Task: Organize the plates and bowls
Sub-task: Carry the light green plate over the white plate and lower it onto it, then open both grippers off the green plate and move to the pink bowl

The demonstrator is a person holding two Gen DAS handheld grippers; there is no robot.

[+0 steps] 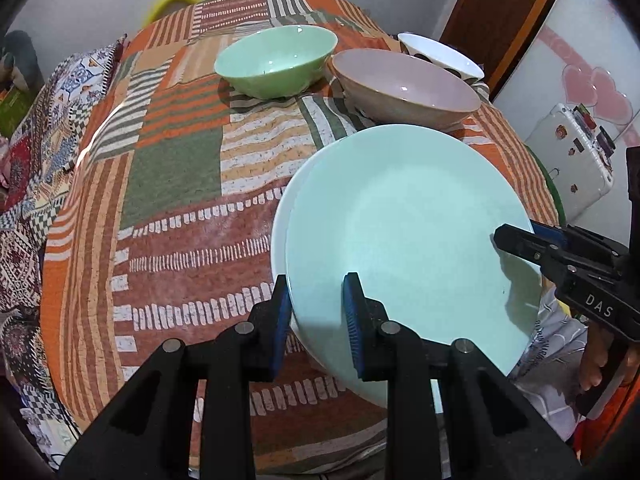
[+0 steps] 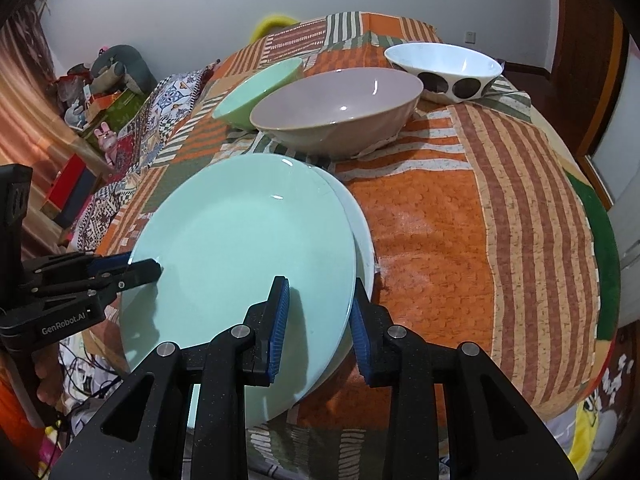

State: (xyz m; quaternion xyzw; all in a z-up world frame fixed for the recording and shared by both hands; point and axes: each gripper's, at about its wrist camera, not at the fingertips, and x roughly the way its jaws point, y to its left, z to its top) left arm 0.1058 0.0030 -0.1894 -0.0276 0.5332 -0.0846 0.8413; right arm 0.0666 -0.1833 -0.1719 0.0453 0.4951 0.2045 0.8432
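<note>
A mint-green plate (image 1: 404,232) lies on top of a white plate (image 1: 280,220), both tilted at the near edge of the table. My left gripper (image 1: 318,312) straddles the stacked rims on the left side, jaws a plate-rim width apart. My right gripper (image 2: 320,320) straddles the rims on the opposite side (image 2: 248,248); it also shows in the left wrist view (image 1: 520,240). Behind stand a green bowl (image 1: 276,60), a taupe bowl (image 1: 404,88) and a white bowl with dark dots (image 1: 440,56).
A patchwork cloth (image 1: 172,184) covers the round table (image 2: 460,220). A white appliance (image 1: 576,160) and a wooden door frame (image 1: 504,12) stand to the right. Cluttered shelves and toys (image 2: 100,92) lie to the left. Cables hang below the near edge.
</note>
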